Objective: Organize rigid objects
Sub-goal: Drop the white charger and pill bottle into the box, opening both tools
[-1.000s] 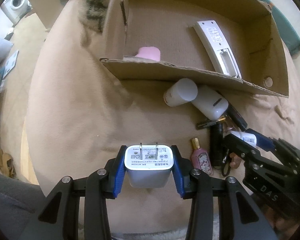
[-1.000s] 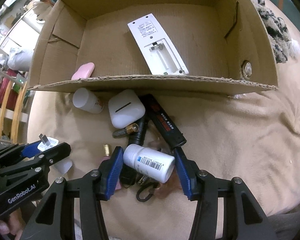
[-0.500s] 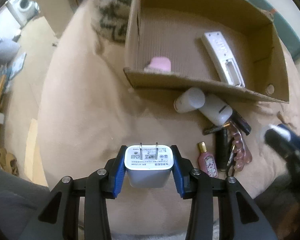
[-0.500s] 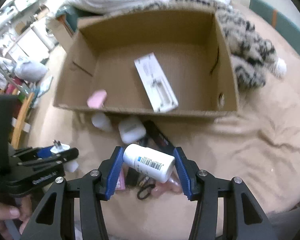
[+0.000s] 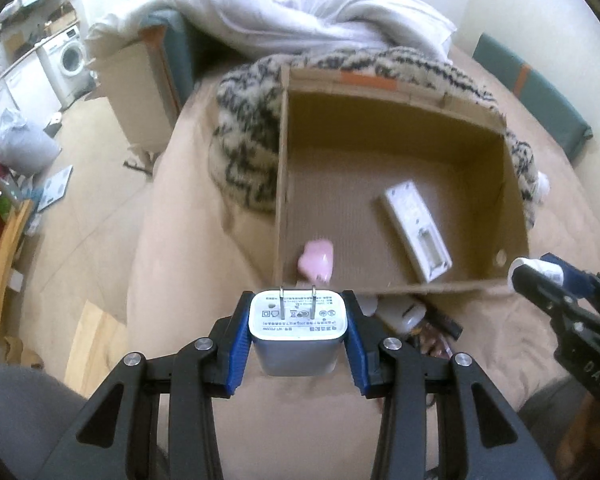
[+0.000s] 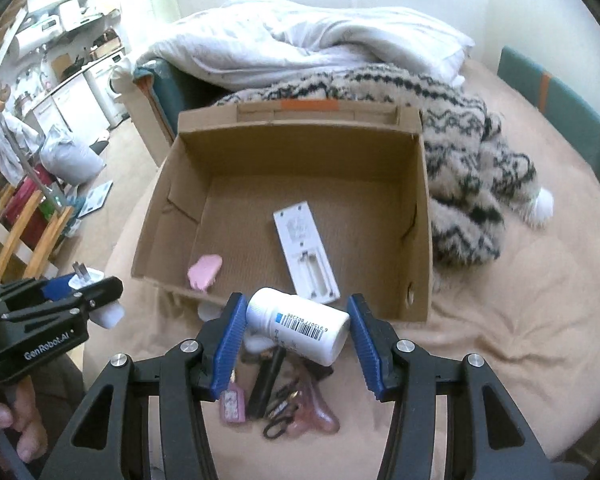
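Observation:
My left gripper (image 5: 298, 316) is shut on a white plug charger (image 5: 298, 330), prongs pointing away, held above the bed in front of the cardboard box (image 5: 476, 128). My right gripper (image 6: 298, 322) is shut on a white pill bottle (image 6: 298, 330) lying crosswise between the blue pads, just before the box's (image 6: 418, 216) near wall. Inside the box lie a white remote (image 6: 306, 252) with its battery bay open and a pink object (image 6: 205, 271). The left gripper (image 6: 96, 286) with the charger shows at the left of the right wrist view.
Small items lie on the beige sheet below my right gripper: a pink perfume bottle (image 6: 233, 404), a black stick (image 6: 266, 380), a pink clip (image 6: 316, 420). A patterned fuzzy blanket (image 6: 472, 172) and a white duvet (image 6: 320, 52) lie behind the box. The bed's left edge drops to the floor.
Both grippers have risen with their objects and tilted up, so the whole box and the bedding behind it now show. The small items on the sheet have dropped low in view.

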The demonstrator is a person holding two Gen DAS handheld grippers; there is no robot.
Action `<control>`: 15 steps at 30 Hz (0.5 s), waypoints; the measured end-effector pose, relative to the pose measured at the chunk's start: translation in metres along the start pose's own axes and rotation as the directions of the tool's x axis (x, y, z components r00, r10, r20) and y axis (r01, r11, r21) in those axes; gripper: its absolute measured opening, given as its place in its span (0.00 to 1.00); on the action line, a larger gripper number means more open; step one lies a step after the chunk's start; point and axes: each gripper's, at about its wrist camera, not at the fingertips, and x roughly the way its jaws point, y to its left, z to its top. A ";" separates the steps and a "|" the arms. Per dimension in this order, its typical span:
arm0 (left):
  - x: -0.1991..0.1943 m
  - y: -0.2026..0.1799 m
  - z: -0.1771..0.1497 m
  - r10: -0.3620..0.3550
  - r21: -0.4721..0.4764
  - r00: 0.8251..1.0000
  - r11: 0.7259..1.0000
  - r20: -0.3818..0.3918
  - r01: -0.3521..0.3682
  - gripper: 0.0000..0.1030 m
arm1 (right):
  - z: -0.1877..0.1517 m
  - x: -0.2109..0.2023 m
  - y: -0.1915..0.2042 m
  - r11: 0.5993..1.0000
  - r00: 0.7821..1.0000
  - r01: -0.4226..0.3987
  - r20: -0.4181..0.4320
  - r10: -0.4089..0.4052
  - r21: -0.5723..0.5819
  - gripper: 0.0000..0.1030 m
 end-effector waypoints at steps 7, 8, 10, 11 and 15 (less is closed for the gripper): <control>0.002 -0.014 0.046 -0.003 0.026 0.999 1.000 0.049 0.002 0.37 | 0.025 0.013 -0.005 1.000 1.000 0.005 0.009 -0.004 -0.010 0.53; 0.004 -0.016 0.054 -0.005 0.030 0.999 1.000 0.054 0.004 0.37 | 0.029 0.017 -0.007 1.000 1.000 0.003 0.006 -0.003 -0.008 0.53; 0.009 -0.019 0.065 -0.007 0.037 0.998 0.999 0.056 0.005 0.37 | 0.036 0.027 -0.010 1.000 1.000 -0.003 -0.007 0.003 0.000 0.53; 0.015 -0.021 0.071 -0.002 0.045 0.998 0.999 0.060 -0.001 0.37 | 0.038 0.033 -0.011 1.000 1.000 -0.006 -0.014 0.006 0.005 0.53; 0.039 -0.026 0.083 0.014 0.053 0.998 0.998 0.055 -0.017 0.37 | 0.043 0.063 -0.020 0.999 0.999 -0.034 -0.035 0.035 0.026 0.53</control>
